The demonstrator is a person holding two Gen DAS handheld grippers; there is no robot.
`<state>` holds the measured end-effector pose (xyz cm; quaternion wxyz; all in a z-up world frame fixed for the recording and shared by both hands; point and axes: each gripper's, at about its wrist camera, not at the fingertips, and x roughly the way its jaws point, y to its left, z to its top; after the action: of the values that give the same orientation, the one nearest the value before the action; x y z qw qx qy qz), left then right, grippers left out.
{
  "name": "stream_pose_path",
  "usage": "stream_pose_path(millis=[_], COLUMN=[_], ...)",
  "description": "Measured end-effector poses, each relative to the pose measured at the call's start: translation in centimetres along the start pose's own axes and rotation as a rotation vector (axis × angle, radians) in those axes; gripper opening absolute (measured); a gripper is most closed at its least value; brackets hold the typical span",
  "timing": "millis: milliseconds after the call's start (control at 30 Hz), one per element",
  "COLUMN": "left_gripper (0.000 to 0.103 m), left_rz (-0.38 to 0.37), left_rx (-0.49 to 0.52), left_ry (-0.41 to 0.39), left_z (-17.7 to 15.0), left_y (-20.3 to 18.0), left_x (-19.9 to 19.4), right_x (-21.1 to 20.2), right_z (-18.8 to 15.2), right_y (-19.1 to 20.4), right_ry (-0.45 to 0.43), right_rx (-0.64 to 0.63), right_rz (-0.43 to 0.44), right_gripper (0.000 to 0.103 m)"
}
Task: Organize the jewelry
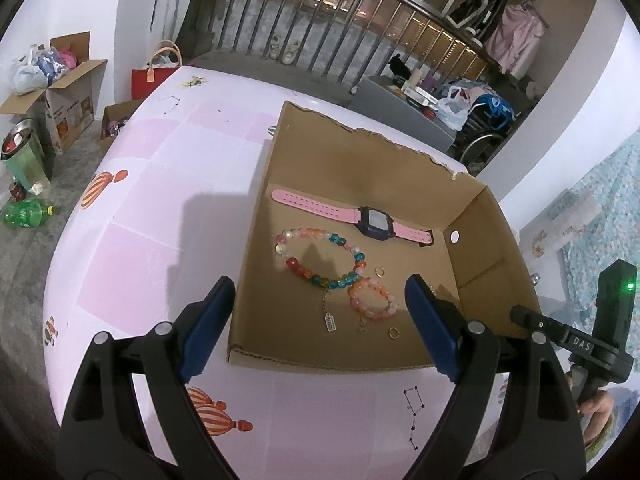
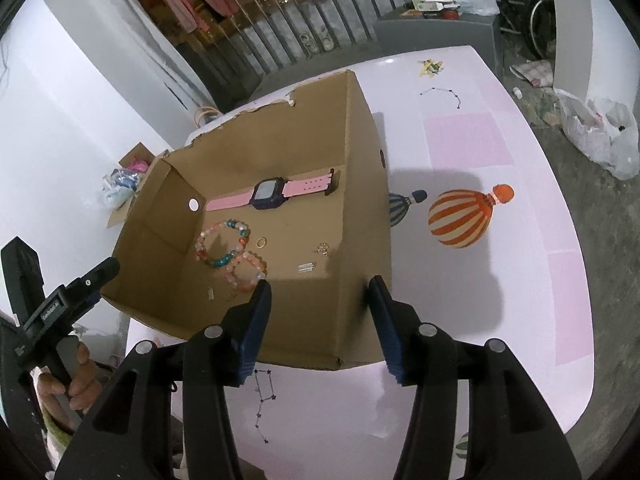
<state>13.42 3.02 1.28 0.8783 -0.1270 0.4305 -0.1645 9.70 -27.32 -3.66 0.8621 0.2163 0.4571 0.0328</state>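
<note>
Both claws hang open and empty above the pink desk. The left claw points at the cardboard box; the right claw too. Inside lie a pink watch at 12 o'clock, and below it a multicoloured bracelet and a small orange bracelet.
</note>
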Motion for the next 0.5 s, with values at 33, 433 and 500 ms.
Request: stream_pose_path(millis=[33, 433, 500], left_gripper=[0.082, 0.082, 0.083], left_rz=[-0.002, 0.013, 0.018], left_rx=[-0.001, 0.018, 0.024], left_ry=[0.001, 0.018, 0.023], left_z=[0.0, -0.75, -0.96], left_y=[0.06, 0.02, -0.19], left_x=[0.0, -0.17, -0.24], right_x=[-0.03, -0.1, -0.14], right_z=[-0.06, -0.5, -0.44], right_y=[0.12, 0.63, 0.65], right_ry=[0.001, -0.006, -0.002], right_rx=[0.002, -0.002, 0.001], right_rz=[0.0, -0.005, -0.011], right_gripper=[0.051, 0.057, 0.058])
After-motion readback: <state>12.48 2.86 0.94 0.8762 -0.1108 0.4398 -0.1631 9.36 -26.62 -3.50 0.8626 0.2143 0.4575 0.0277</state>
